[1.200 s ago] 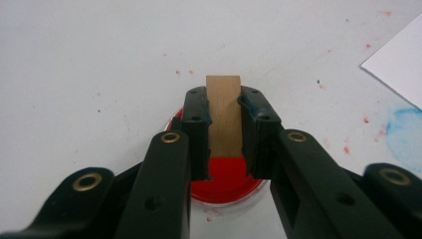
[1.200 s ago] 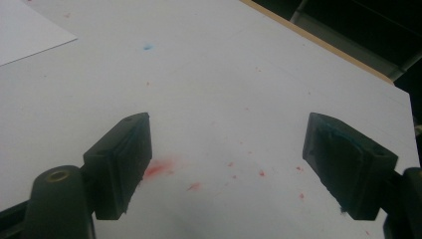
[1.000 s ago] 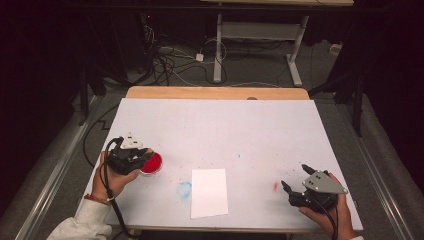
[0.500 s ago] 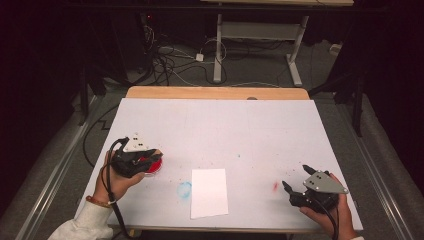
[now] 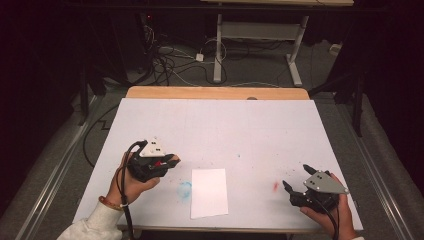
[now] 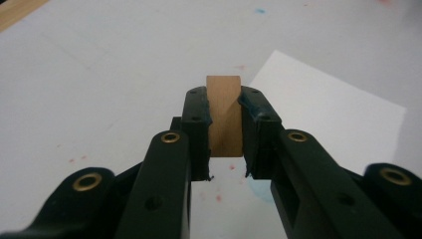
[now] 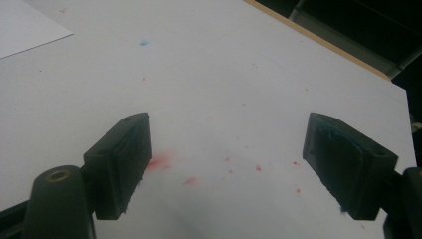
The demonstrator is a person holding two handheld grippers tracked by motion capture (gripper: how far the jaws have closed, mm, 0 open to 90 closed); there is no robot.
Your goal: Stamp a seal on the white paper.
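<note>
2 grippers over white desk (image 5: 250,130). Left gripper (image 6: 225,117): fingers clenched on a wooden stamp (image 6: 224,114), held above the desk beside the sheet of paper (image 5: 209,192). Right gripper (image 7: 226,167): fingers released, nothing between them.

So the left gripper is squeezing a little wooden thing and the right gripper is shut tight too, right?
Not quite. The left gripper does squeeze the wooden piece, but the right gripper is not shut: the right gripper view shows its jaws standing wide apart over the table, with nothing between them.
</note>
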